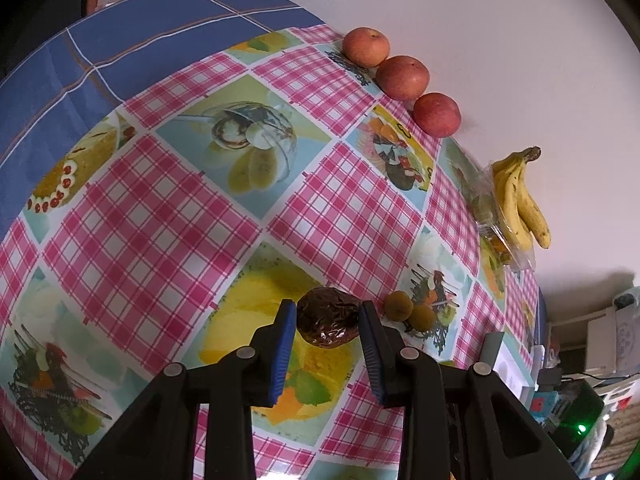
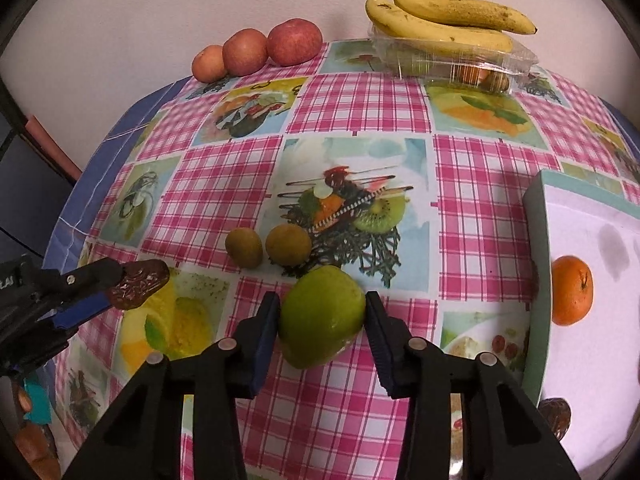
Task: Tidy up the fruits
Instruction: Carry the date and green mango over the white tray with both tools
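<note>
My left gripper (image 1: 327,322) is shut on a wrinkled dark brown fruit (image 1: 328,322) and holds it just above the tablecloth; it also shows in the right wrist view (image 2: 138,283). My right gripper (image 2: 322,316) is shut on a green fruit (image 2: 322,316) resting low over the cloth. Two small brown kiwis (image 2: 266,246) lie just beyond it, also in the left wrist view (image 1: 410,310). Three red apples (image 2: 256,50) line the far edge. An orange (image 2: 571,290) sits in a white tray (image 2: 538,240) at the right.
A bunch of bananas (image 2: 440,12) lies on a clear plastic box (image 2: 452,60) at the far edge by the wall. A dark fruit (image 2: 556,420) lies at the tray's near corner. The table's blue-covered left edge (image 1: 80,72) drops off.
</note>
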A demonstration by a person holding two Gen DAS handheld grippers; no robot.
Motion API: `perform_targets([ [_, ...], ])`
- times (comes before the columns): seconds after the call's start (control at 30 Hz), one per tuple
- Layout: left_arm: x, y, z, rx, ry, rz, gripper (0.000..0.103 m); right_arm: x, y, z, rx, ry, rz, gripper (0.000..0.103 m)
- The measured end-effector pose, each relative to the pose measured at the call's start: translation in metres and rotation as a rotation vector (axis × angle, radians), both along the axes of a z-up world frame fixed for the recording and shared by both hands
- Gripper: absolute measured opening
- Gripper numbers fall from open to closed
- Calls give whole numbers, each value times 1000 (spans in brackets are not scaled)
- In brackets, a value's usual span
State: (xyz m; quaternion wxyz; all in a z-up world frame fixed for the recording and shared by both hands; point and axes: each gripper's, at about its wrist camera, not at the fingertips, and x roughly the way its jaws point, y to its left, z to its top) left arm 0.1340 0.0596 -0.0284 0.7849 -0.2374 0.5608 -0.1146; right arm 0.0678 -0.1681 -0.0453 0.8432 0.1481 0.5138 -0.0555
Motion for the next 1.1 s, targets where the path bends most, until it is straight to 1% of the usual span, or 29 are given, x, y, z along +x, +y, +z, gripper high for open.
perform_targets([
  [0.2, -5, -3, 7, 15, -19, -25, 34, -21, -5, 15, 10, -9, -11, 44],
  [0.43, -14, -6, 9, 69, -35, -47, 34, -55, -15, 41, 8, -22, -34, 44],
  [0.5, -17, -8, 10, 73, -36, -56, 34, -65, -19, 48, 1, -28, -47, 44],
  [0.57, -20, -9, 10, 75, -35, -63, 34, -74, -26, 53, 17, -32, -66, 44],
  [0.63, -23, -12, 11, 96, -39, -72, 34, -81, -32, 57, 31, -36, -85, 44],
  [0.7, -25, -14, 12, 112, -42, -76, 34, -86, -37, 60, 23, -40, -97, 44],
  [0.77, -28, -16, 13, 108, -42, -75, 34, -93, -42, 63, 12, -48, -115, 44],
  [0.93, -31, -20, 14, 110, -36, -63, 34, -107, -57, 70, 61, -85, -158, 44],
  [1.1, -35, -31, 17, 129, -44, -89, 34, -110, -62, 78, 13, -101, -145, 44],
])
